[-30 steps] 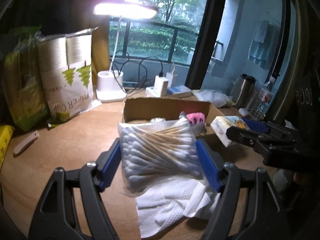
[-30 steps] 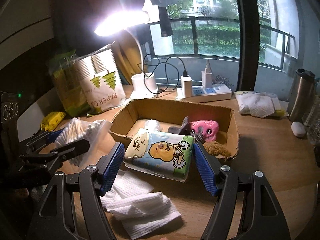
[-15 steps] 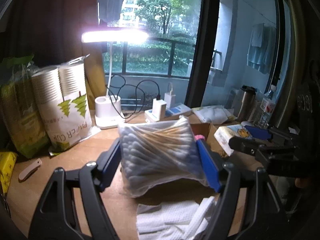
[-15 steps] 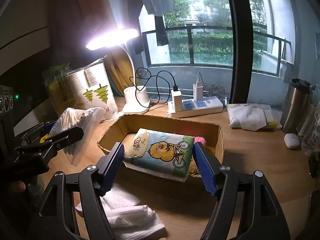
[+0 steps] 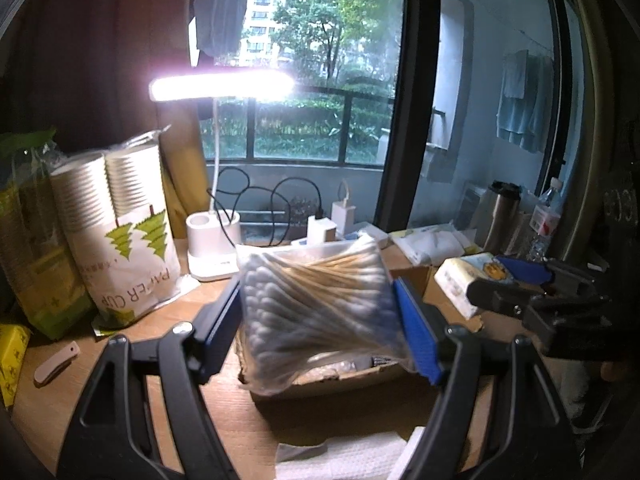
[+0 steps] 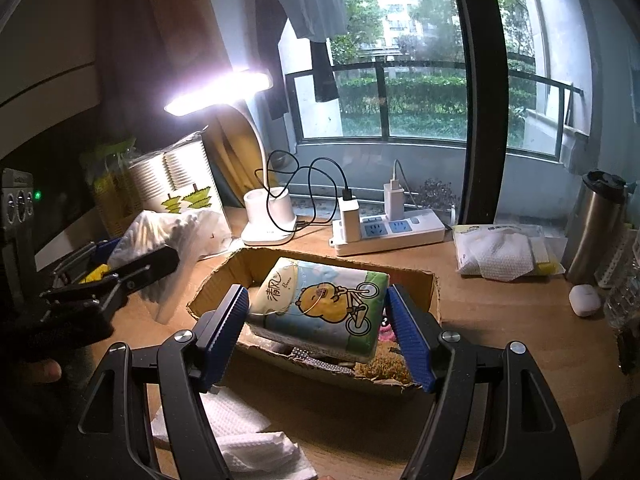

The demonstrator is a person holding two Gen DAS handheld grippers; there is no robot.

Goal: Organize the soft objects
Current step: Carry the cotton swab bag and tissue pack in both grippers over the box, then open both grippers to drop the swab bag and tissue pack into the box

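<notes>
My left gripper [image 5: 320, 320] is shut on a clear bag of cotton swabs [image 5: 316, 300], held above the near left corner of the open cardboard box [image 5: 352, 380]. My right gripper [image 6: 318, 326] is shut on a tissue pack with a cartoon duck on a bicycle [image 6: 320, 304], held over the cardboard box [image 6: 416, 280]. Inside the box, a pink plush [image 6: 386, 334] and a brown fuzzy item [image 6: 384, 366] peek out under the pack. In the left wrist view the right gripper [image 5: 512, 280] with the tissue pack [image 5: 468, 276] sits at the right.
White paper towels [image 6: 240, 432] lie on the wooden desk in front of the box. A paper cup bag [image 5: 120, 232], lamp base [image 6: 270, 220], power strip [image 6: 388, 230], pack of wipes [image 6: 504, 252], steel flask [image 6: 596, 224] and white earbud case [image 6: 584, 300] ring the box.
Both grippers have risen and moved forward with their loads; the swab bag and tissue pack now hang over the box, and the paper towels have dropped lower in view.
</notes>
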